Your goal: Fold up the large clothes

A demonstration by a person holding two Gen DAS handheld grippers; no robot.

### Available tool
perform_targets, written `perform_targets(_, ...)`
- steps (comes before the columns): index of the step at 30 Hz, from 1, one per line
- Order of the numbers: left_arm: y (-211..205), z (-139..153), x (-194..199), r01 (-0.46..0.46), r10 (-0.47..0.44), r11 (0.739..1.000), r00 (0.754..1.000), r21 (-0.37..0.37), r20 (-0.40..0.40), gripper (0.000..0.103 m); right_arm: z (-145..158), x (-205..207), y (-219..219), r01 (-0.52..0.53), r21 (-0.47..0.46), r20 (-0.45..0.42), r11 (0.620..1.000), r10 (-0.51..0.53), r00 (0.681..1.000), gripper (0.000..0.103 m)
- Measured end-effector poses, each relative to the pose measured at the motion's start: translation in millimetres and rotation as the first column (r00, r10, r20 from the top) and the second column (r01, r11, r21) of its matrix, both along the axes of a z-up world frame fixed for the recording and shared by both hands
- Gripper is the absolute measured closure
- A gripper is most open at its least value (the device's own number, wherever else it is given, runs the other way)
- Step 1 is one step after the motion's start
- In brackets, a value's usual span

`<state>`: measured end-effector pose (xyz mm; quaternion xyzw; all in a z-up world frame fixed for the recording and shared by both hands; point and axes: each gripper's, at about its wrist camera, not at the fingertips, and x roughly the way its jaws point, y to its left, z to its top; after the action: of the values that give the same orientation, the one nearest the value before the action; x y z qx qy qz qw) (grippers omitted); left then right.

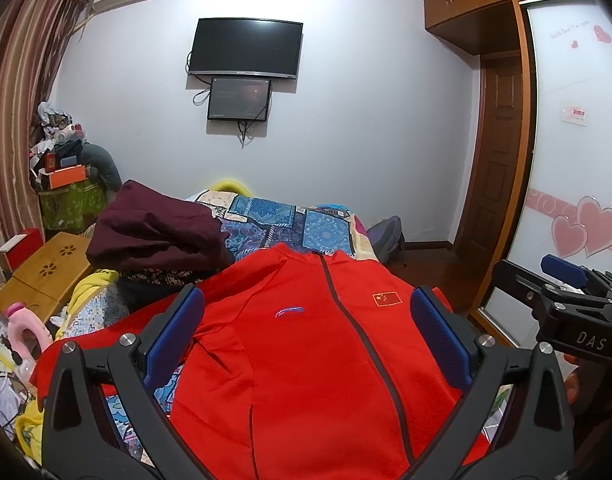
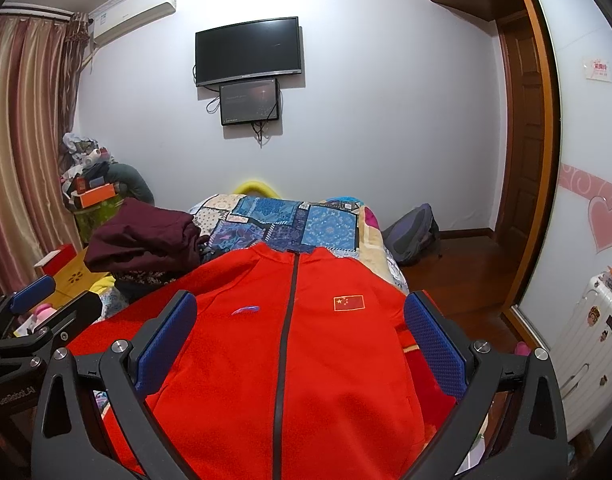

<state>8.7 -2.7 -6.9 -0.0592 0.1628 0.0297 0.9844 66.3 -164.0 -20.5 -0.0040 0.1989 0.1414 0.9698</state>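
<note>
A red zip-up jacket lies front up on the bed, collar toward the far wall, zipper closed, with a small flag patch on the chest. My left gripper hovers above its chest, wide open and holding nothing. My right gripper also hangs open over the jacket, empty. The left sleeve spreads out to the left in both views. Each gripper shows at the edge of the other's view: the right one, the left one.
A dark maroon garment pile sits on the patchwork quilt beyond the jacket's left shoulder. A wooden lap desk and clutter lie left. A backpack rests on the floor; a white suitcase stands right.
</note>
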Motion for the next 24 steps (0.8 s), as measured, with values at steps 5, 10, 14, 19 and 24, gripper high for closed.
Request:
perform_targets(5,-0.3,0.0,0.0,0.001,-0.001,1.0,1.0,0.002,0.001,0.0,2.0,0.5,-1.3,-0.001,0.0,-0.002,1.0,0.001,1.0,0.0)
perform_targets(10,-0.8,0.0,-0.4,0.003,-0.003,1.0,1.0,0.002,0.0,0.0,1.9,0.9,-1.0,-0.001,-0.001,-0.004,1.0,0.001,1.0,0.0)
perform_targets(14,-0.9,-0.1,-0.2,0.002,-0.002,1.0,1.0,0.004,0.0,0.0,1.8,0.9,-1.0,-0.004,-0.003,-0.003,1.0,0.004,1.0,0.0)
perform_targets(19,-0.7,0.0,-0.2,0.002,-0.002,1.0,1.0,0.003,0.0,0.0,1.5,0.8,-0.8,-0.004,-0.002,-0.005,1.0,0.004,1.0,0.0)
perform_targets(24,-0.3,0.1,-0.2,0.006,-0.006,1.0,1.0,0.002,0.0,0.0,1.7,0.9,-0.7,-0.004,-0.003,-0.004,1.0,0.004,1.0,0.0)
